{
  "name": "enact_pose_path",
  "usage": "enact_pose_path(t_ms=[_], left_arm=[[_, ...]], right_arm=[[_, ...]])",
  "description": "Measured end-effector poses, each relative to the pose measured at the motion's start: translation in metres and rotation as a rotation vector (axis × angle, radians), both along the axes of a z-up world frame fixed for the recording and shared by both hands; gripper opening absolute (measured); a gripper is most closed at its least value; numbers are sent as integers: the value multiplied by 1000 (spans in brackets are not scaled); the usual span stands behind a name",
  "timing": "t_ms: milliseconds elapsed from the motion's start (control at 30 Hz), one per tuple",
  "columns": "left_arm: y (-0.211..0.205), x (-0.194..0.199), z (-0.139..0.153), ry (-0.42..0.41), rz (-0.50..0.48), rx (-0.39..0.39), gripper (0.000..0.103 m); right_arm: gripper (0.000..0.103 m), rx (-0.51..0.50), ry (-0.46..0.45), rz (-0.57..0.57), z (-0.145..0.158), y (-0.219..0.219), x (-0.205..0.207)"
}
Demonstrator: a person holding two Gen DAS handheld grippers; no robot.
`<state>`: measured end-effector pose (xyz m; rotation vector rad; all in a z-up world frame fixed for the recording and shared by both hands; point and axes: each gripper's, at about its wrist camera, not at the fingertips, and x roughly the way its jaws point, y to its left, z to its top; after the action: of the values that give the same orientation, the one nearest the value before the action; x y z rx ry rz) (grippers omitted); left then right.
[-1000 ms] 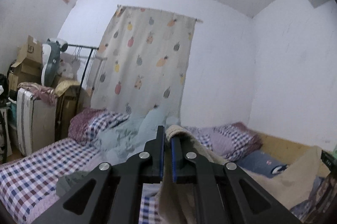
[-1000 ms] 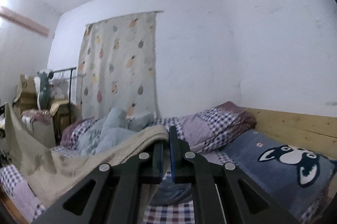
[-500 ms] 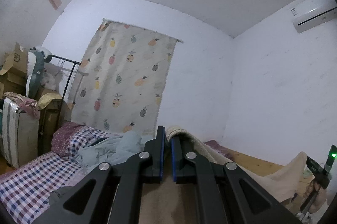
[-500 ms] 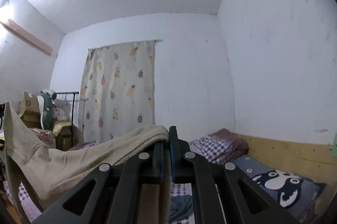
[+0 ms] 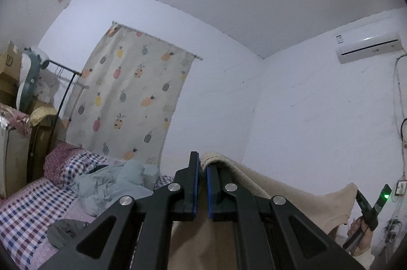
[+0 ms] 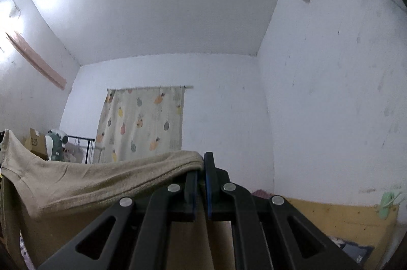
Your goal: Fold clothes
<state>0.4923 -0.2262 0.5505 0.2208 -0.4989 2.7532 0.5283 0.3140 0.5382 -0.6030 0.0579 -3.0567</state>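
A beige knitted garment (image 5: 292, 198) is held up in the air between both grippers. My left gripper (image 5: 202, 168) is shut on one top corner, and the cloth runs off to the right toward the other gripper (image 5: 366, 209), held in a person's hand at the lower right. In the right wrist view my right gripper (image 6: 202, 168) is shut on the opposite corner. From there the beige garment (image 6: 89, 183) stretches left and hangs down. Its lower part is hidden below both views.
A bed with a checked sheet (image 5: 23, 211), a crumpled pale blue quilt (image 5: 112, 183) and a dark cloth (image 5: 63, 231) lies lower left. Boxes and a clothes rack (image 5: 66, 92) stand at the left. A pineapple curtain (image 5: 134, 102) hangs behind; an air conditioner (image 5: 368, 46) sits high right.
Both grippers have risen and tilted upward with the garment. The bed and pillows have dropped out of the right view, and more ceiling and the air conditioner show.
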Motion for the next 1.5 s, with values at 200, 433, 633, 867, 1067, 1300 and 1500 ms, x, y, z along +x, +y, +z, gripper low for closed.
enact_pose_path(t_ms=[200,433,633,867,1067,1300,1500], left_arm=[[9,13,15,35,21,-40,4],[15,-32,7,-13,71,-74,4],[8,-106,-22,-119,112,-65,4],[18,-207,-59,-251,210,-120,4],[22,-308,-108,-397,242,-131,4],[22,-416,-180,-581,244,-125,4],[25,-510,-245,-704,261,-136,4]], right_arm=[[3,-1,19,-13,4,3,10],[3,-20,-64,-11,-11,7,-39],[3,-20,-152,-27,-31,8,-109],[3,-2,-287,-40,-70,10,-217],[3,18,-430,-71,-117,5,-320],[3,9,-624,-89,-188,14,-442],[3,22,-774,-97,-250,18,-538]])
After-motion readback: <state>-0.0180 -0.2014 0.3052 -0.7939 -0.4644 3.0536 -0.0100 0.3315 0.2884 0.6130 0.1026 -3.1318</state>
